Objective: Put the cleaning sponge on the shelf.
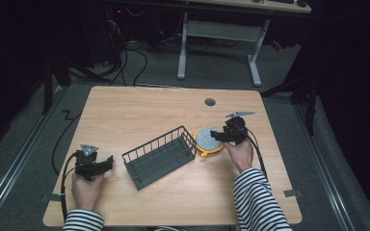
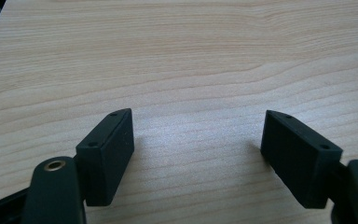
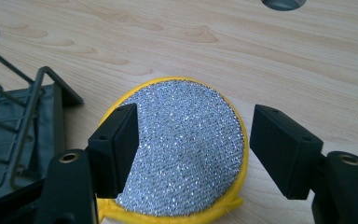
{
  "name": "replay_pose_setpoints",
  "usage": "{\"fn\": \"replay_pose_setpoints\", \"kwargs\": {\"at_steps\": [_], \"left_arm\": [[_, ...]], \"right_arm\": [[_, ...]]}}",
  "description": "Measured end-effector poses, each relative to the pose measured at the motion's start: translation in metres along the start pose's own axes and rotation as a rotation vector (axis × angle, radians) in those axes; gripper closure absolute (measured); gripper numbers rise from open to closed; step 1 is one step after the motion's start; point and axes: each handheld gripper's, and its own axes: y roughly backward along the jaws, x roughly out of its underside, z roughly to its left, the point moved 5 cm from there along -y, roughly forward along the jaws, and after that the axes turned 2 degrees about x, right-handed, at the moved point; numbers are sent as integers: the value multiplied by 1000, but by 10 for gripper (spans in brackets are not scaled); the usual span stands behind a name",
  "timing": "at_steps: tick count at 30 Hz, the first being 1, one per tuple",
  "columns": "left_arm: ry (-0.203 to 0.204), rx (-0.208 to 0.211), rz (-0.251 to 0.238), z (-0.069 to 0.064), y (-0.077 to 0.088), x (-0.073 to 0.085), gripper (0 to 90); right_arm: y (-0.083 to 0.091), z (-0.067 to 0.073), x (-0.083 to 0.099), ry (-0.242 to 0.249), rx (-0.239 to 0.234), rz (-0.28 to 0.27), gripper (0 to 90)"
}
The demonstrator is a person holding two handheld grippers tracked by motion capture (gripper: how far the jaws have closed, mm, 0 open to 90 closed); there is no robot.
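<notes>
1. Scouring pad (image 3: 186, 154), round, silver mesh face with a yellow rim: lying flat on the table (image 3: 307, 60), right under the right tongs (image 3: 193, 149) and between their two jaws, which stand wide apart with nothing pressed between them.
2. Likely light, soft and springy; mesh face rough enough not to slip; nothing fragile about it.
3. Best taken across the yellow rim from both sides, or by the small yellow tab at the near edge; lying so flat, probably needs the jaw tips lowered to the table first.
4. Just left of the right tongs, beside the pad: wire basket (image 3: 23, 121), dark, with a solid tray floor; touching the pad or just short of it, hard to tell.
5. Beyond the right tongs: round cable hole (image 3: 282, 3) in the table.
6. Left tongs (image 2: 198, 140): jaws also wide apart, nothing between them but bare wood; seen from above, left tongs (image 1: 107, 162) well apart from the pad (image 1: 206, 139), with the basket (image 1: 160, 156) between them and the right tongs (image 1: 215, 135).
7. Count: one scouring pad, one wire basket, one cable hole, two tongs, two hands in striped sleeves.
</notes>
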Motion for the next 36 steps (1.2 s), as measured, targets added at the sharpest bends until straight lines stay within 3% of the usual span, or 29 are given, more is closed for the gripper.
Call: {"fn": "replay_pose_setpoints", "kwargs": {"at_steps": [7, 11, 19, 24, 30, 36], "left_arm": [[-3, 2, -2, 0, 0, 0, 264], [-3, 2, -2, 0, 0, 0, 264], [-7, 2, 0, -1, 0, 0, 257], [-9, 3, -1, -1, 0, 0, 256], [-9, 3, -1, -1, 0, 0, 256], [-9, 4, -2, -1, 0, 0, 256]], "right_arm": [[-14, -5, 0, -60, -5, 37, 334], [-22, -12, 4, -79, 11, 69, 334], [-34, -14, 8, -120, 6, 110, 377], [-41, -16, 9, -160, -28, 175, 384], [-47, -17, 0, -150, -33, 304, 432], [-49, -17, -2, -147, -54, 354, 582]]}}
